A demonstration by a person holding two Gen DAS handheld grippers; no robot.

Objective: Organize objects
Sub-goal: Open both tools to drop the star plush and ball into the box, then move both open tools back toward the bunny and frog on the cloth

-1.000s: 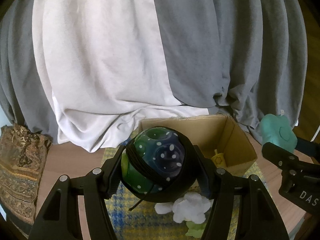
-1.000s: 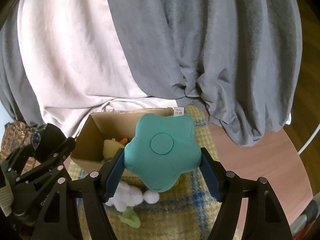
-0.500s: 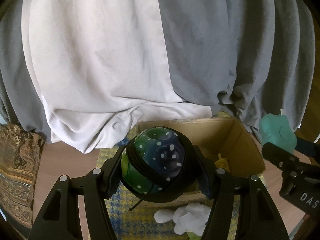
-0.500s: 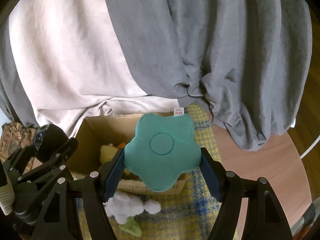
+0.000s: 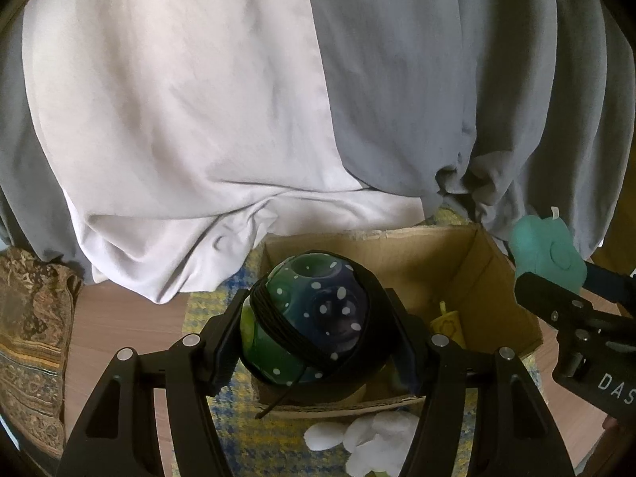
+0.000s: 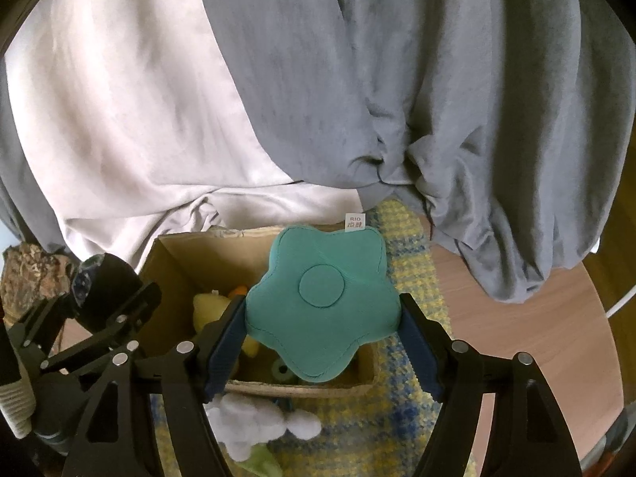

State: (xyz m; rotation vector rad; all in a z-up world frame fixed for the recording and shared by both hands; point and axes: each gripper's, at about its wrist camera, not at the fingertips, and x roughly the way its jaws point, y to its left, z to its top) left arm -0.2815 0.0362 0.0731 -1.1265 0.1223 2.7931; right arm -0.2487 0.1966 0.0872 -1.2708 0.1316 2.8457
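Grey and white curtains (image 5: pixel 278 99) hang behind a wooden table (image 5: pixel 119 318) spread with a yellow-blue checked cloth (image 6: pixel 413 262). Over the open cardboard box (image 5: pixel 469 262), the left gripper (image 5: pixel 314 322) clamps a dotted green-blue ball (image 5: pixel 314 310). The right gripper (image 6: pixel 322 314), jaws just eased wider, holds a teal flower cushion (image 6: pixel 322 306) that hides part of the box's toys. A white plush (image 6: pixel 254 425) lies half cut off below

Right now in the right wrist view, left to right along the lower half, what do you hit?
Patterned cloth → left gripper holding the ball → yellow plush in the box → teal flower cushion in the right gripper → plaid mat → bare table.
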